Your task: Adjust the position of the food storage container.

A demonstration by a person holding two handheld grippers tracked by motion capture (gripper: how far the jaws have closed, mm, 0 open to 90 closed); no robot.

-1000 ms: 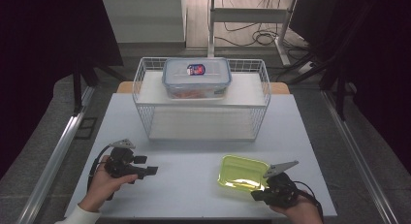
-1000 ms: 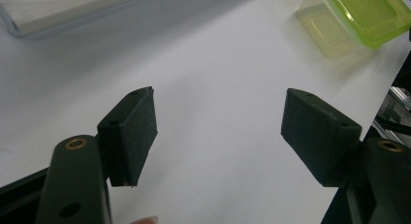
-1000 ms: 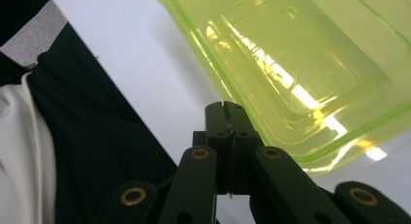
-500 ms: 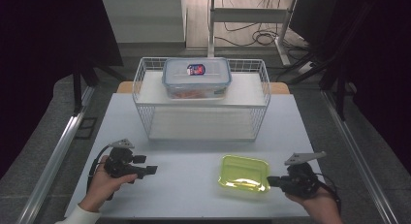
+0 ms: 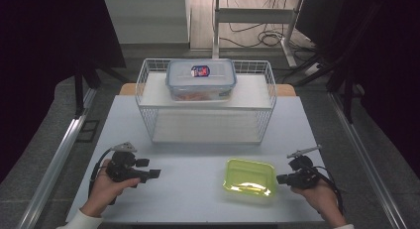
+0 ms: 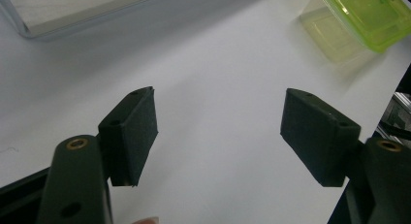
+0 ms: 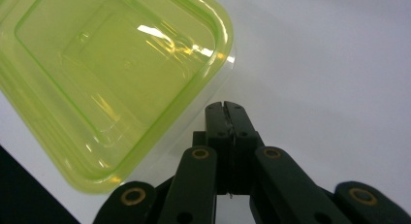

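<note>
Beside the green container (image 5: 249,177), which lay free on the surface (image 5: 198,189) near the wire basket (image 5: 206,102): right gripper (image 5: 279,179), jaws clenched on nothing, apparently withdrawn after placement; left gripper (image 5: 154,173), jaws released, idle well apart.

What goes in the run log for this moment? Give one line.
left tool: open, empty | right tool: shut, empty, beside green container | clear lidded box: on wire basket
</note>
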